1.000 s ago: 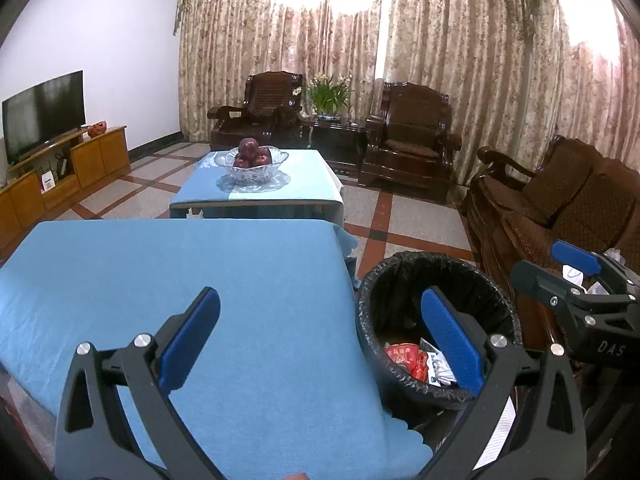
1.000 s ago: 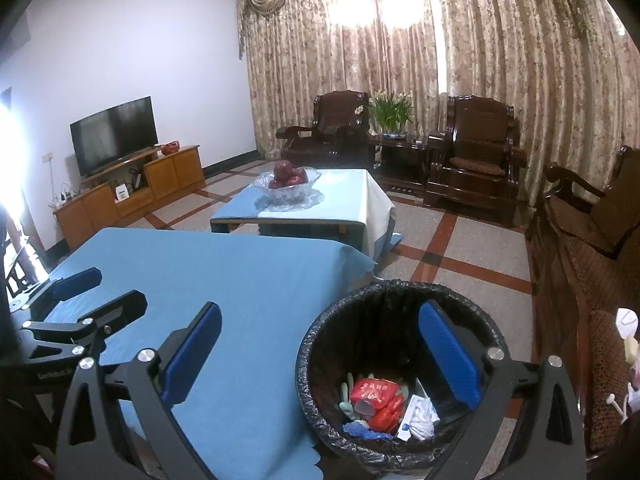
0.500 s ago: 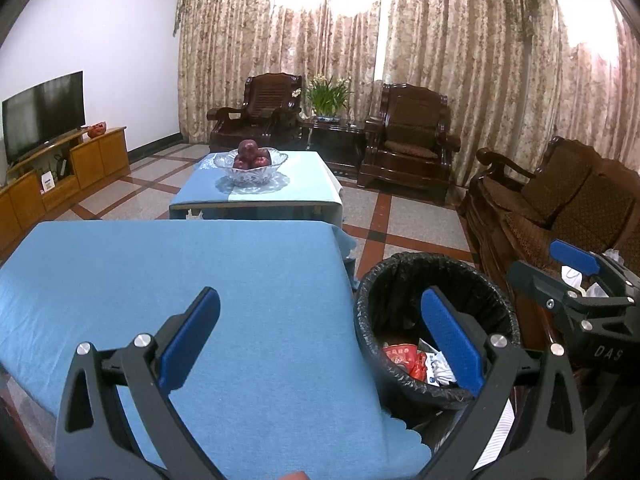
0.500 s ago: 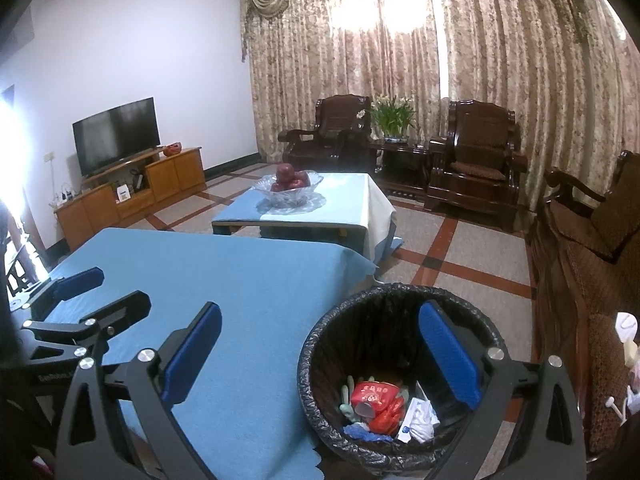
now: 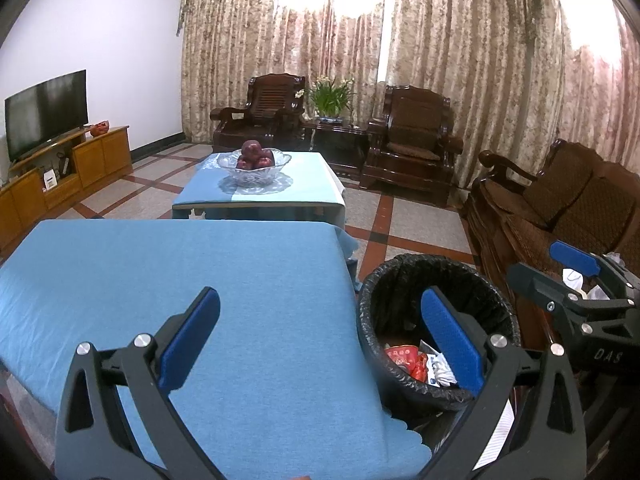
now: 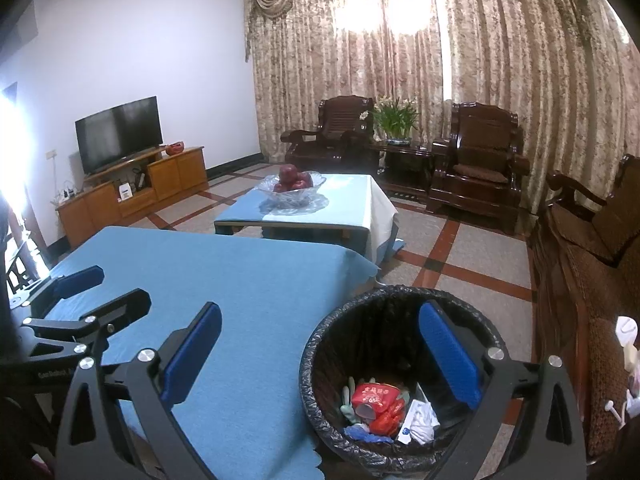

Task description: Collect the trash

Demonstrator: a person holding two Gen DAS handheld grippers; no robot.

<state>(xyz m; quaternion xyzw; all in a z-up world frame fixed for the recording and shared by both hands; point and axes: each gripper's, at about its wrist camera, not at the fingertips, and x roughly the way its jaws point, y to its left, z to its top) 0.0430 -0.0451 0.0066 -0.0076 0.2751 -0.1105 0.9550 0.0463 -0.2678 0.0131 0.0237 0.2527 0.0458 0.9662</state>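
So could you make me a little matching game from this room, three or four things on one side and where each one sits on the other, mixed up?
Things:
1. glass fruit bowl
2. red wrapper
3. television
4. potted plant

Places:
a. between the two dark armchairs
b. on the wooden cabinet by the white wall
c. inside the black-lined trash bin
d. on the far low table

Pairs: 1-d, 2-c, 3-b, 4-a
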